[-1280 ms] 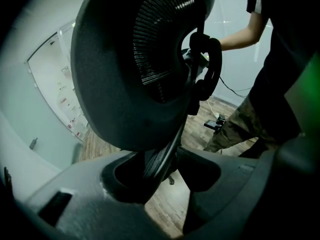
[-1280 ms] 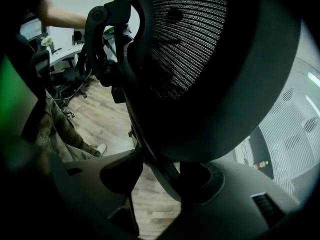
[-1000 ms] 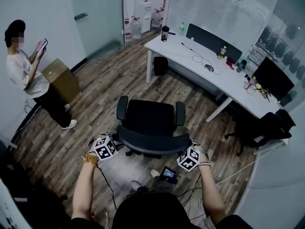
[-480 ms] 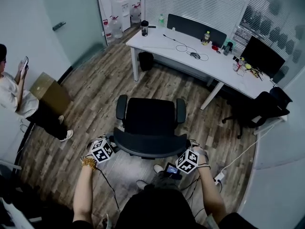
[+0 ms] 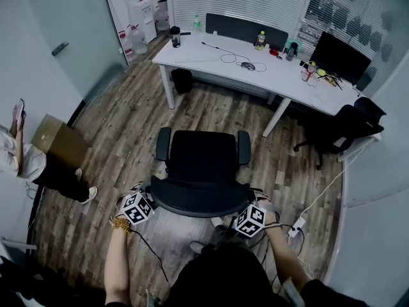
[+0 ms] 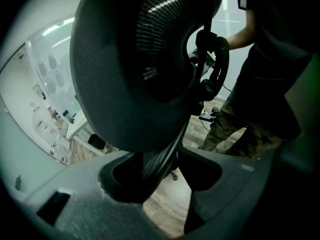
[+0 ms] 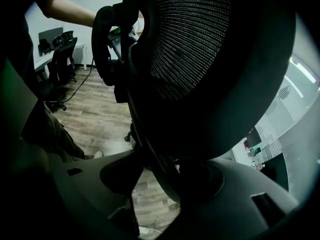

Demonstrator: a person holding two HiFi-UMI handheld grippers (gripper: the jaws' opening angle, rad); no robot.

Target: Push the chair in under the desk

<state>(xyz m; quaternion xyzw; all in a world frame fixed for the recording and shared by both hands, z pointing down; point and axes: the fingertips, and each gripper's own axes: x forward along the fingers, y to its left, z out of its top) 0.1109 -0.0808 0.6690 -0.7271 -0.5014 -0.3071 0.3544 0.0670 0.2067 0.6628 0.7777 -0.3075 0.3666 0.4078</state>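
The black office chair (image 5: 203,155) stands mid-floor, its seat facing the white desk (image 5: 211,59) at the back. I stand behind it. My left gripper (image 5: 152,194) is at the left end of the curved backrest top and my right gripper (image 5: 246,202) at the right end. In the left gripper view the mesh backrest (image 6: 125,69) fills the frame. Its rim runs between the jaws of the left gripper (image 6: 172,156), which have just been opening slightly and still clasp it. In the right gripper view the backrest (image 7: 210,59) rim sits gripped in the right gripper (image 7: 165,166).
A person (image 5: 19,158) stands at the left wall beside a cardboard box (image 5: 61,142). A bin (image 5: 182,80) sits under the desk's left end. A second black chair (image 5: 345,130) stands at the right. A cable and power strip (image 5: 297,222) lie on the floor by my right foot.
Both grippers shifted a little with the backrest. The chair now faces the desk more squarely. The head view swung, so the person slid to the left edge.
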